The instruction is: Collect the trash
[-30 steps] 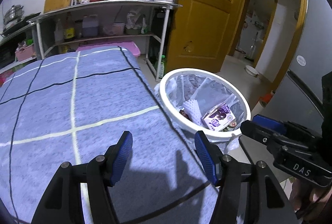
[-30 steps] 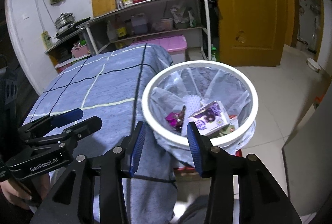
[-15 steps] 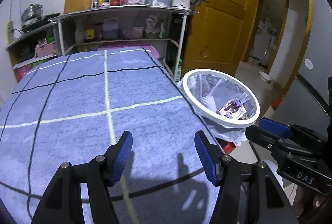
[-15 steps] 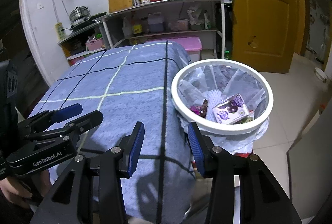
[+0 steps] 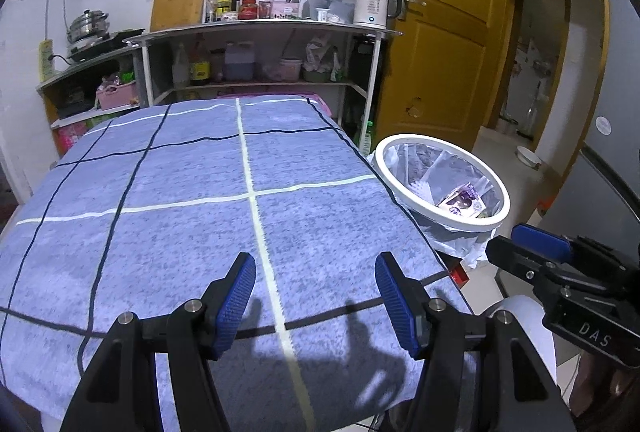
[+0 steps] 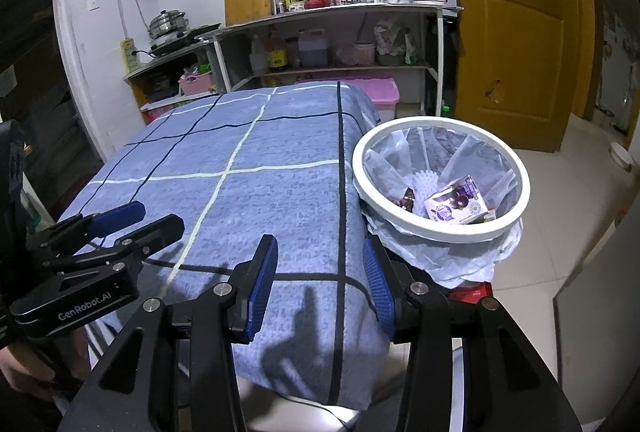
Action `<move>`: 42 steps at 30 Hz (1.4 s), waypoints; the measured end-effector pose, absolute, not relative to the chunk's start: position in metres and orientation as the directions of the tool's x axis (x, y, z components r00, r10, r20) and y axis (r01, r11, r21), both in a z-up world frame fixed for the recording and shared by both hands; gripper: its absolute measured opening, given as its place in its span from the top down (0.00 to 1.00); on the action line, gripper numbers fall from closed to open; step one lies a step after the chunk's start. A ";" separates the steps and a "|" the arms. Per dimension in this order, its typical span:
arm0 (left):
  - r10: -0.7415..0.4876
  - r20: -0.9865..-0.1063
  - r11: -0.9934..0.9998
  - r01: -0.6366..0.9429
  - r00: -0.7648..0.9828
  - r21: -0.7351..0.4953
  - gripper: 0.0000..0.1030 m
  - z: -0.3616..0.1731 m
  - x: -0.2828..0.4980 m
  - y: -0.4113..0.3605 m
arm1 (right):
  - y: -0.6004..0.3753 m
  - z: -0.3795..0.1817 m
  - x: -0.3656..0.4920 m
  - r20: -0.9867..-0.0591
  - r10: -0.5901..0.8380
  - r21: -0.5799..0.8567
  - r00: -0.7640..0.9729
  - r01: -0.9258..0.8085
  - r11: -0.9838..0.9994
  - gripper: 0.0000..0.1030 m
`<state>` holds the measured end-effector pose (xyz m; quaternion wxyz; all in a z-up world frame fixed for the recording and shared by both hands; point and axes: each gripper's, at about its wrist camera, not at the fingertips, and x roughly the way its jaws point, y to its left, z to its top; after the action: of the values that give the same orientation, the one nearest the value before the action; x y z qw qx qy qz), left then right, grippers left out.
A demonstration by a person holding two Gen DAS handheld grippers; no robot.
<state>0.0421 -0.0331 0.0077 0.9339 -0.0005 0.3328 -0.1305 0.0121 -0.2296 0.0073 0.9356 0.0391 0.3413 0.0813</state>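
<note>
While both grippers hang spread and empty above the blue checked tablecloth (image 5: 180,224), the drop-off step looks finished. Ahead and right of the left gripper (image 5: 315,302) and right gripper (image 6: 317,282) stands the round white-rimmed bin with a clear liner (image 6: 516,168), holding a purple-printed white carton (image 6: 456,206), lying tilted, long axis slanting up-right. Next: find more trash; I see 0 pieces on the cloth.
</note>
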 end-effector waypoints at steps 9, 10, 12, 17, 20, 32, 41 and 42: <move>-0.222 -0.620 0.971 0.229 0.753 -0.069 0.40 0.007 0.030 -0.030 | -0.226 0.005 0.009 -0.634 0.188 0.132 0.750 -0.134 0.982 0.56; -0.221 -0.619 0.971 0.228 0.753 -0.069 0.40 0.007 0.030 -0.030 | -0.226 0.005 0.009 -0.634 0.188 0.131 0.750 -0.136 0.982 0.56; -0.219 -0.618 0.972 0.227 0.755 -0.067 0.40 0.007 0.030 -0.029 | -0.225 0.005 0.008 -0.633 0.188 0.130 0.751 -0.137 0.982 0.56; -0.220 -0.616 0.971 0.228 0.756 -0.067 0.40 0.007 0.030 -0.030 | -0.226 0.004 0.008 -0.630 0.186 0.129 0.754 -0.135 0.982 0.56; -0.220 -0.616 0.971 0.227 0.757 -0.067 0.40 0.007 0.030 -0.030 | -0.226 0.005 0.008 -0.629 0.184 0.128 0.755 -0.133 0.983 0.56; -0.226 -0.617 0.970 0.230 0.754 -0.074 0.40 0.006 0.030 -0.032 | -0.227 0.005 0.008 -0.629 0.184 0.127 0.755 -0.134 0.983 0.56; -0.227 -0.616 0.970 0.231 0.754 -0.075 0.40 0.005 0.031 -0.034 | -0.226 0.005 0.008 -0.629 0.184 0.126 0.755 -0.135 0.983 0.56; -0.227 -0.615 0.970 0.231 0.755 -0.075 0.40 0.004 0.031 -0.034 | -0.227 0.005 0.008 -0.629 0.184 0.125 0.756 -0.135 0.983 0.56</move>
<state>0.0305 -0.0344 0.0042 0.9367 0.0029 0.3281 -0.1221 0.0083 -0.2267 0.0049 0.9362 0.0362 0.3390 0.0850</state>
